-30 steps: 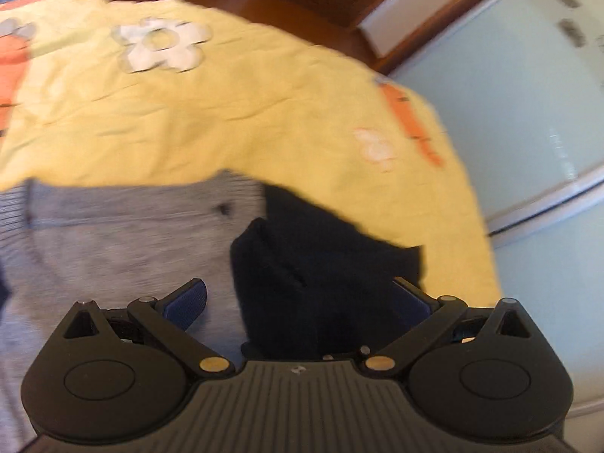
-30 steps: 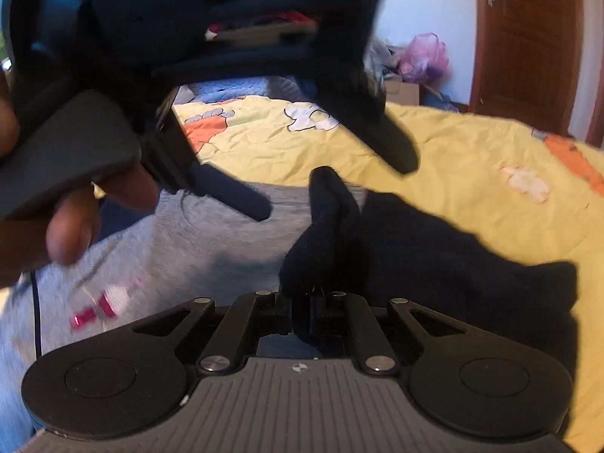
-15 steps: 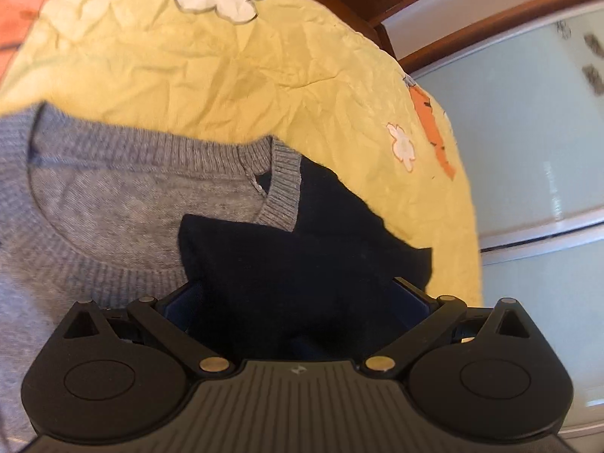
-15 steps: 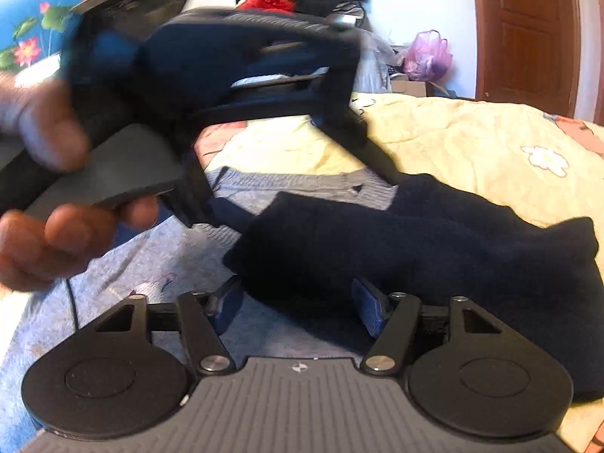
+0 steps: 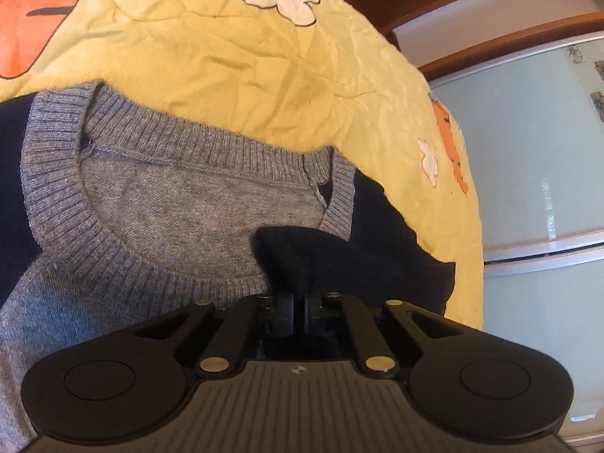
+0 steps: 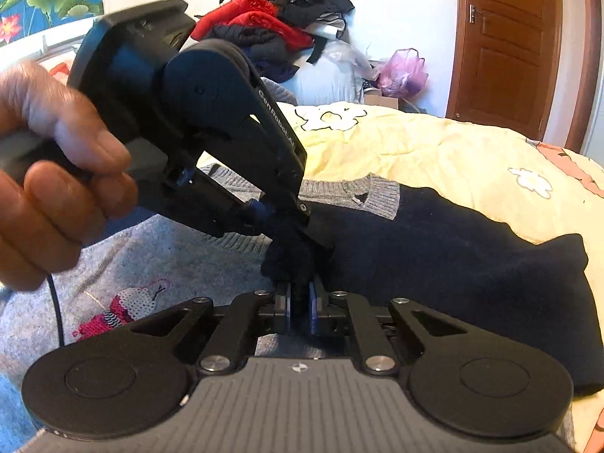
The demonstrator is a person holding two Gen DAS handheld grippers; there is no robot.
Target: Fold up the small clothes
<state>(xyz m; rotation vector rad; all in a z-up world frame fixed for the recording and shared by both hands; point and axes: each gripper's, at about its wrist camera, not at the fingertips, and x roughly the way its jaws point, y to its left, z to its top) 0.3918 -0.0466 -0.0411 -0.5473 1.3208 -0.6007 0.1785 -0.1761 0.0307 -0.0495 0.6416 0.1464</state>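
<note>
**Both grippers pinch navy sleeve over grey sweater**

Left gripper [image 5: 300,304] has just closed; its jaws are clamped on a bunched ridge of the navy sleeve [image 6: 434,264]. Right gripper [image 6: 300,307] has just closed too, pads tight on the same dark fold just beside it. Sleeve lies across the grey sweater [image 5: 158,204] on the yellow bedspread [image 5: 264,68], its long axis running off right toward the cuff. Both grips sit at the inboard end by the collar [image 5: 56,188], the left slightly nearer to it.

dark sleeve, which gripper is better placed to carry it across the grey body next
Neither clearly: both the left gripper and the right gripper have just closed on the same bunched end of the dark sleeve. Slight edge to left, probably: it is nearer the sweater's grey collar.
</note>
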